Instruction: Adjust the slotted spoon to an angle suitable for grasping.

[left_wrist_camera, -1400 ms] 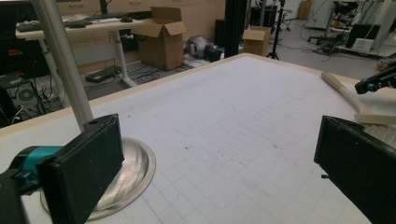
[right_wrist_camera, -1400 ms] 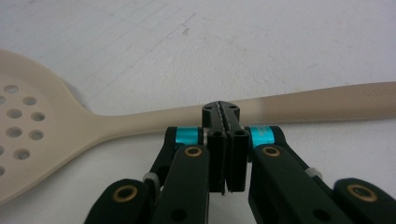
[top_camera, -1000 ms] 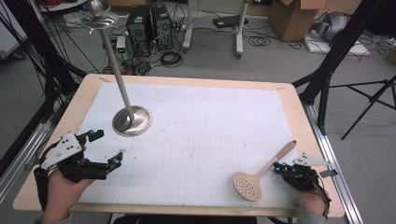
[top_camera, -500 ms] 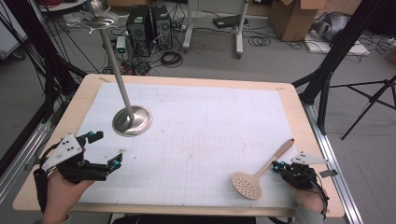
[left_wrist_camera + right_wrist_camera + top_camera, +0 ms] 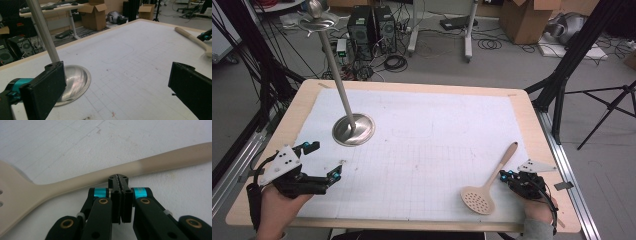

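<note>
A beige slotted spatula [image 5: 484, 192] lies flat at the table's front right, its head toward me and its handle pointing away. My right gripper [image 5: 504, 175] is shut with nothing between its jaws. In the right gripper view its closed tip [image 5: 118, 179] rests against the near side of the spatula handle [image 5: 75, 182]. My left gripper [image 5: 324, 160] hovers open and empty at the front left. In the left gripper view its jaws [image 5: 118, 92] stand wide apart, with the metal stand's base [image 5: 75, 80] just beyond them.
A tall metal stand [image 5: 353, 129] with a round base and a slanted pole rises at the table's back left. A white gridded mat [image 5: 427, 135] covers the wooden table [image 5: 532, 117]. Computers, cables, boxes and tripod legs stand on the floor beyond.
My right gripper has edged a little to the left, up to the spatula handle. The left gripper has stayed put.
</note>
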A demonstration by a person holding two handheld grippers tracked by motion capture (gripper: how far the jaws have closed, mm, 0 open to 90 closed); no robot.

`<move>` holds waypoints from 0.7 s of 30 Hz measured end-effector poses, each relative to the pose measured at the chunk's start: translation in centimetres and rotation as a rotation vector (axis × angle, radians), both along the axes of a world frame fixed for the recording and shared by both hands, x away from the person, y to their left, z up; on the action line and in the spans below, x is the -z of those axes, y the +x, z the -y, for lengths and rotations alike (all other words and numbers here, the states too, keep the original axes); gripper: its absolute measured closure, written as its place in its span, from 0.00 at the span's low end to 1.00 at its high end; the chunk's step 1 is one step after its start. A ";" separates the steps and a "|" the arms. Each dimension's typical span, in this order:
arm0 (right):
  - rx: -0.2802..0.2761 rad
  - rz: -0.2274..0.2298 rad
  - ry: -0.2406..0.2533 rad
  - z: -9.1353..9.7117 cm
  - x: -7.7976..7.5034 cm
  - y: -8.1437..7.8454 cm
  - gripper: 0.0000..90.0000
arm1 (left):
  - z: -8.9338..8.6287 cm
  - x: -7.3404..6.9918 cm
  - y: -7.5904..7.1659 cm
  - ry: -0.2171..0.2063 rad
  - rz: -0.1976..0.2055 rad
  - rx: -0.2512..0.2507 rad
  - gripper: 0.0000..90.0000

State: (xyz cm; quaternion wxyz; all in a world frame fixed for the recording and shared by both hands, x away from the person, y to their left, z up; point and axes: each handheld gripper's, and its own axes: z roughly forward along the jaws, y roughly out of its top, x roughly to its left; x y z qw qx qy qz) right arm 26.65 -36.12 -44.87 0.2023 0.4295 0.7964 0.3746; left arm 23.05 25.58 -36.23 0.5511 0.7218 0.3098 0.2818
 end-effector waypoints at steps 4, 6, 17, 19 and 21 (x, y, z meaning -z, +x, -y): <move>-0.006 0.003 -0.006 -0.3 0.0 0.2 1.00 | 0.0 0.0 -0.1 -0.002 -0.004 0.001 0.02; -0.007 -0.002 -0.006 -0.4 0.0 0.3 1.00 | -0.1 0.1 -0.1 0.000 -0.005 0.001 0.02; -0.021 -0.001 -0.009 -0.9 0.0 0.7 1.00 | -0.4 0.2 -0.3 -0.001 -0.014 -0.004 0.02; -0.027 -0.002 -0.009 -1.0 0.0 0.7 1.00 | -0.5 0.3 -0.3 0.001 -0.016 -0.007 0.02; -0.037 -0.001 -0.006 -1.2 0.0 1.0 1.00 | -0.6 0.3 -0.4 -0.001 -0.019 -0.011 0.02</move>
